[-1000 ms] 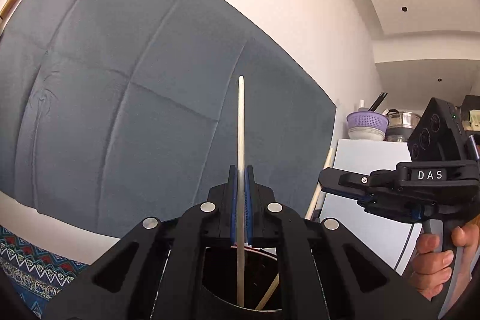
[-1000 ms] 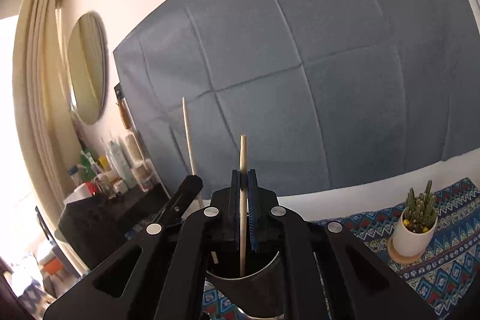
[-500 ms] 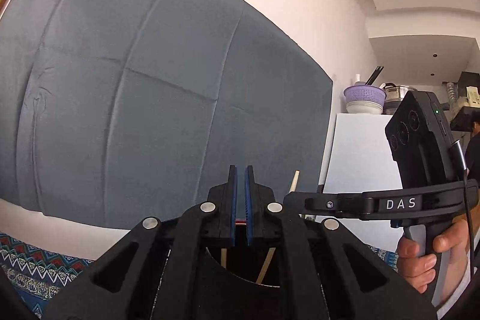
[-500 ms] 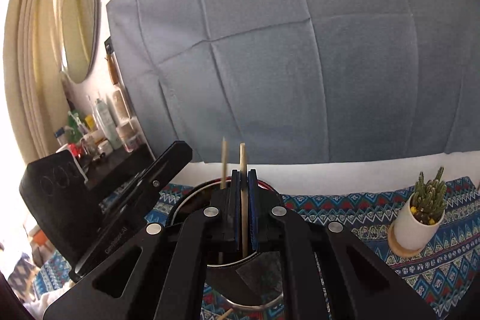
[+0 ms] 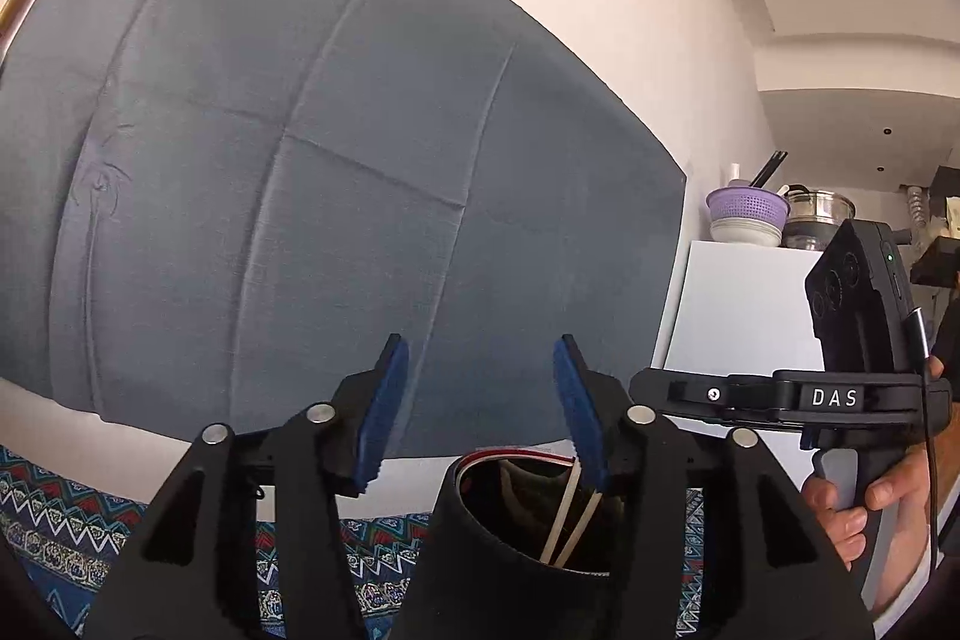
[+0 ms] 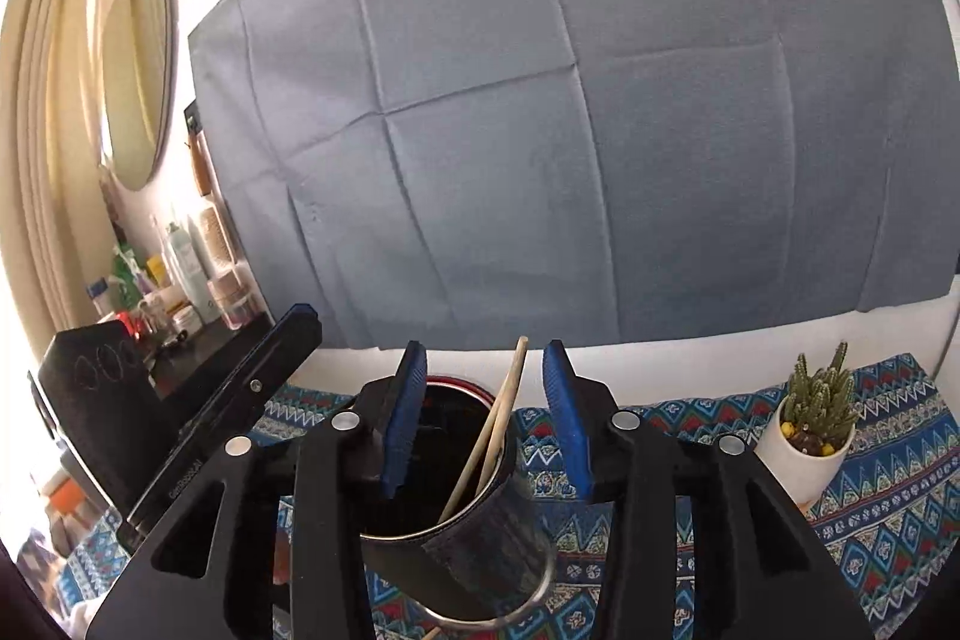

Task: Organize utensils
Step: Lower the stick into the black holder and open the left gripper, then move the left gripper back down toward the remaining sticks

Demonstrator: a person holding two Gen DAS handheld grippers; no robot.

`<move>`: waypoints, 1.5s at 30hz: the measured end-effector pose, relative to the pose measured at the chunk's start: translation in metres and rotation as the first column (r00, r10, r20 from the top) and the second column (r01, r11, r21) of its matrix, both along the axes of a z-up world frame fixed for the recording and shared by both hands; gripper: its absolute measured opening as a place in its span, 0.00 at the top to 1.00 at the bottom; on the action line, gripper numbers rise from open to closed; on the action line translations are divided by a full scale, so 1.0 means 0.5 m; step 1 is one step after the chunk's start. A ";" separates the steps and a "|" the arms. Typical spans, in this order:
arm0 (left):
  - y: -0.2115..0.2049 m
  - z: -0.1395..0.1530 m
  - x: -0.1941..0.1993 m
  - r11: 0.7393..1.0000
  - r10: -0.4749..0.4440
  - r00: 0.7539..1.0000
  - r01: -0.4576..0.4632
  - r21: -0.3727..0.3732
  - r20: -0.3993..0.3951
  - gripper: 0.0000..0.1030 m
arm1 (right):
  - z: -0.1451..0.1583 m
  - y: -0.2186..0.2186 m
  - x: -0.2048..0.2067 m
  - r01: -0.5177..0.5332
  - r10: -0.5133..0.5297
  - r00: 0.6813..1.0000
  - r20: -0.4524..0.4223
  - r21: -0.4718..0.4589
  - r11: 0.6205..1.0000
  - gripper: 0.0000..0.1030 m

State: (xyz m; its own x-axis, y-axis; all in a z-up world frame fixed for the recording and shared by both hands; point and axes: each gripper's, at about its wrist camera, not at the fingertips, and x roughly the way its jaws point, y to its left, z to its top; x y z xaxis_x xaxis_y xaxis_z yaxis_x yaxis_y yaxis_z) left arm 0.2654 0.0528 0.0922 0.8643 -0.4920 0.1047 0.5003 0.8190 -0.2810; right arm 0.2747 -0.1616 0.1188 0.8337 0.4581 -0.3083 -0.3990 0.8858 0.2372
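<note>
Two chopsticks (image 6: 501,418), one holder (image 6: 462,550), perhaps one cactus (image 6: 819,403).

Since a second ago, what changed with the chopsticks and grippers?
Both grippers let go: the left gripper and right gripper have just been opening, and their chopsticks dropped into the black cup, where they now lean, touching neither gripper's fingers. Cup, patterned cloth and cactus pot stayed put.

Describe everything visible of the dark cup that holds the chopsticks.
The dark cup is a round, black-walled container with a shiny metal rim and a red-and-white edge on its far lip. It stands upright on the patterned tablecloth, directly below both open claws. Two pale wooden chopsticks lean inside against its rim, tips poking above. A dark strip hangs over its near wall. Neither claw touches it.
</note>
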 end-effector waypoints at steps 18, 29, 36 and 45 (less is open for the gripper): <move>0.013 0.042 0.002 0.997 0.050 0.994 -0.044 0.066 -0.101 0.06 | 0.044 -0.058 -0.038 0.107 -0.108 0.992 0.068 0.018 0.994 0.12; 0.036 0.065 -0.032 0.984 0.113 0.981 -0.088 0.157 -0.158 0.06 | 0.071 -0.048 -0.079 0.094 -0.091 0.989 0.120 -0.022 0.995 0.09; 0.057 0.082 -0.083 0.960 0.161 0.971 -0.113 0.257 -0.177 0.06 | 0.079 0.001 -0.124 0.105 -0.083 0.985 0.154 -0.138 0.985 0.08; 0.078 0.048 -0.137 0.939 0.208 0.936 -0.109 0.326 -0.285 0.06 | 0.048 0.035 -0.178 0.088 -0.065 0.992 0.111 -0.212 0.973 0.08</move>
State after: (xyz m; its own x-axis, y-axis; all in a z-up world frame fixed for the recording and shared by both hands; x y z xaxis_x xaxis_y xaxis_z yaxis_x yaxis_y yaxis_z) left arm 0.1970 0.0920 0.1163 0.8975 -0.3112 -0.3124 0.2847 0.9500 -0.1285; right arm 0.1855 -0.1443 0.1430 0.8961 0.3237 -0.3037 -0.3402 0.9403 -0.0017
